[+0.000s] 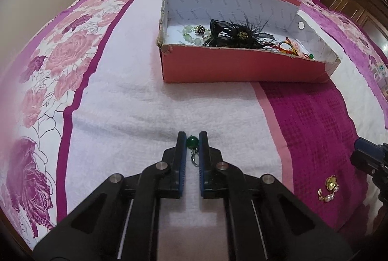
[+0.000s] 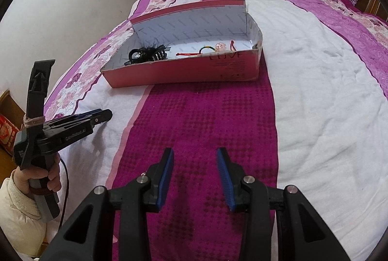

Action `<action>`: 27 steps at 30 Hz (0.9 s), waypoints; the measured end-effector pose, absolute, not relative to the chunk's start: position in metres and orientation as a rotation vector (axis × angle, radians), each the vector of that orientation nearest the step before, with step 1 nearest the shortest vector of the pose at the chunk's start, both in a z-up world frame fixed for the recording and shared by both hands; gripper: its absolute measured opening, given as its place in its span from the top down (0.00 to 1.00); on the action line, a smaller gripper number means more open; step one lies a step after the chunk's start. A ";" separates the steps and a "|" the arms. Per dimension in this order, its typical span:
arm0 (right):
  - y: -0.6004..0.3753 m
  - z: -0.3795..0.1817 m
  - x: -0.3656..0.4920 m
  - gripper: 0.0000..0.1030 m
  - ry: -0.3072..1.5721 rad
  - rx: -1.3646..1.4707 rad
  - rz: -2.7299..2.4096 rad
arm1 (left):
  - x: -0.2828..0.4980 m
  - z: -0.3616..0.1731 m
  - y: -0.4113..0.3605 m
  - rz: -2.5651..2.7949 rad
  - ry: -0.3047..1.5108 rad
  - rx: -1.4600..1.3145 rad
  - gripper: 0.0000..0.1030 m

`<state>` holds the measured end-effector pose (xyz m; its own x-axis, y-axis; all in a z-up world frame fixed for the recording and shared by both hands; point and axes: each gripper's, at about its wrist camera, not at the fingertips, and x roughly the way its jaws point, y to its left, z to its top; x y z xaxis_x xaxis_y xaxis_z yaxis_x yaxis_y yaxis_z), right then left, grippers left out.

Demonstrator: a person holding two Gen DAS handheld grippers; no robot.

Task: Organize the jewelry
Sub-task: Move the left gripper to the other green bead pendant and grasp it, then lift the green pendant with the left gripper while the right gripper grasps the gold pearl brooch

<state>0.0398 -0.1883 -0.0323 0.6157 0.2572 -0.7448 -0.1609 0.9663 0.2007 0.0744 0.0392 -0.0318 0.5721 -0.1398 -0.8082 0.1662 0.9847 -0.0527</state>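
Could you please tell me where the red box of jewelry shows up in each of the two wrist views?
Left wrist view: the red box sits upper centre-right on the bed, beyond the left gripper, which pinches a green bead.
Right wrist view: the red box sits upper centre, ahead of the open right gripper.
Shared landmark: the black feather clip inside it.

Black plastic left gripper [image 1: 192, 139] & right gripper [image 2: 195, 154], blue ribbed jaws, silver pivot screws; cream sleeve [image 2: 17, 207]
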 end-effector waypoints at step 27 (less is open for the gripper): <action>-0.147 -0.060 0.038 0.66 1.002 0.037 0.403 | 0.054 0.000 0.061 -0.199 0.882 -0.129 0.99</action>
<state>0.0377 -0.1470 -0.0602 0.4714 0.3456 -0.8114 -0.3121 0.9259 0.2131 0.0544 0.0611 -0.0004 0.6186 -0.2261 -0.7524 0.1196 0.9736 -0.1942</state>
